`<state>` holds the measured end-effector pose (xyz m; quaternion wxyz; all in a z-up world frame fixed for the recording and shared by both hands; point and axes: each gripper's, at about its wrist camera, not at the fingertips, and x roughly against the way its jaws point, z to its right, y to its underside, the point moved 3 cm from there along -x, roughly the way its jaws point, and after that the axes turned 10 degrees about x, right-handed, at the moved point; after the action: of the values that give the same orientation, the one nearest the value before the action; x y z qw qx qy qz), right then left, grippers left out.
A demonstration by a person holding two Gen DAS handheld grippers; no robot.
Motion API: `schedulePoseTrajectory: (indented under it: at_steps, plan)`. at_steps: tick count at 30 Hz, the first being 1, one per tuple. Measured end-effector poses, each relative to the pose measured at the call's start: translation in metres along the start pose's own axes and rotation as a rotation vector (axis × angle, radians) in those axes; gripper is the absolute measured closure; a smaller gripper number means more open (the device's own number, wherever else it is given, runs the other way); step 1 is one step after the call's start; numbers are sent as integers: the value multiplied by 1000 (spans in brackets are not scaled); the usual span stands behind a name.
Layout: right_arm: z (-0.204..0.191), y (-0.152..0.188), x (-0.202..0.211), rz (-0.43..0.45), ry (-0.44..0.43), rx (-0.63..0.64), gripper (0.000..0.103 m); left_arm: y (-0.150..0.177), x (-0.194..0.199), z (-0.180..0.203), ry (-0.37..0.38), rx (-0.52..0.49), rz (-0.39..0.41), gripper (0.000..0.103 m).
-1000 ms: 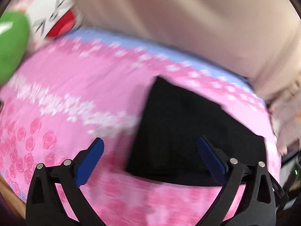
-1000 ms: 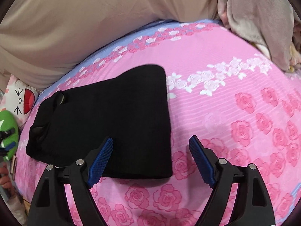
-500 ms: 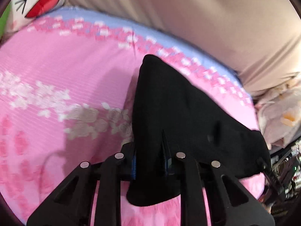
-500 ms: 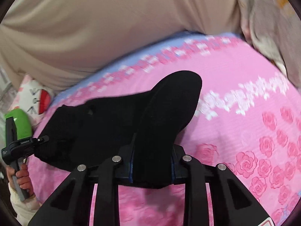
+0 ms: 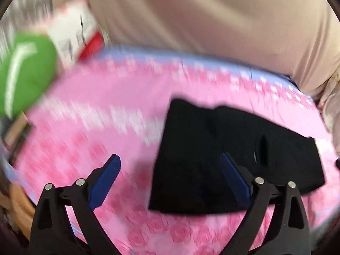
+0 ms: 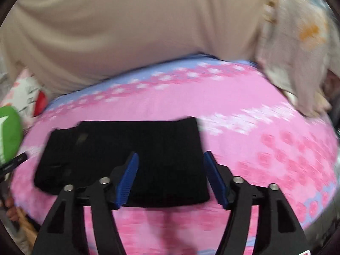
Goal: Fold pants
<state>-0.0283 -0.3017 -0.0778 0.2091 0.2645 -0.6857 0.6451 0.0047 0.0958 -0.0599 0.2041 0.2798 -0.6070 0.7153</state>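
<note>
Black pants [image 6: 127, 161] lie flat on the pink bed [image 6: 265, 148], long axis running left-right. Right gripper [image 6: 171, 177], just reopened, is centred over the near hem; left gripper [image 5: 170, 180], reopened wide, is offset left. Nothing is held.

Pants [image 6: 127, 159]: black cloth, matt, folded flat. Sheet [image 6: 244, 97]: pink rose-print cloth, matt, fine stripe weave. Curtain [image 6: 127, 21]: beige cloth, soft folds. Left gripper [image 5: 167, 180]: black matt plastic, blue ribbed pads [image 5: 105, 179], shiny metal pins. Right gripper [image 6: 171, 177]: same finish.
</note>
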Motion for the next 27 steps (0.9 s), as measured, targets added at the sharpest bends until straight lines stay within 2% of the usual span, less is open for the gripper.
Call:
schedulePoseTrajectory:
  at_steps: [2,5,8,11,14,16,20,21,22,24,25,27]
  plan:
    - [-44,-7,-14,-19,-169,48,32,-2,6,15,-19,-43,41,11]
    - [-109,-9,-50,-93,-337,124,32,-2,-1,18,-6,-43,20,11]
    - [-151,-13,-87,-167,-406,182,32,2,-3,-3,-79,-31,20,11]
    - [-171,-13,-115,-225,-407,194,32,8,-6,-26,-132,-19,6,10]
    - [-183,-10,-135,-278,-462,131,28,13,-10,-45,-145,0,-27,7]
    - [-190,-6,-139,-283,-477,119,28,15,-14,-54,-156,4,-40,7]
    - [-202,-8,-147,-276,-440,141,28,18,-21,-65,-162,14,-63,7]
    - [-203,-9,-147,-269,-445,138,35,19,-23,-66,-158,15,-69,7]
    - [-204,-8,-149,-274,-451,142,48,20,-25,-67,-154,15,-77,7]
    - [-209,-7,-153,-270,-414,164,56,22,-29,-69,-158,14,-85,7]
    - [-210,-8,-153,-267,-422,161,65,23,-30,-69,-162,14,-88,7]
    - [-210,-11,-150,-256,-454,141,68,25,-32,-70,-166,13,-96,7]
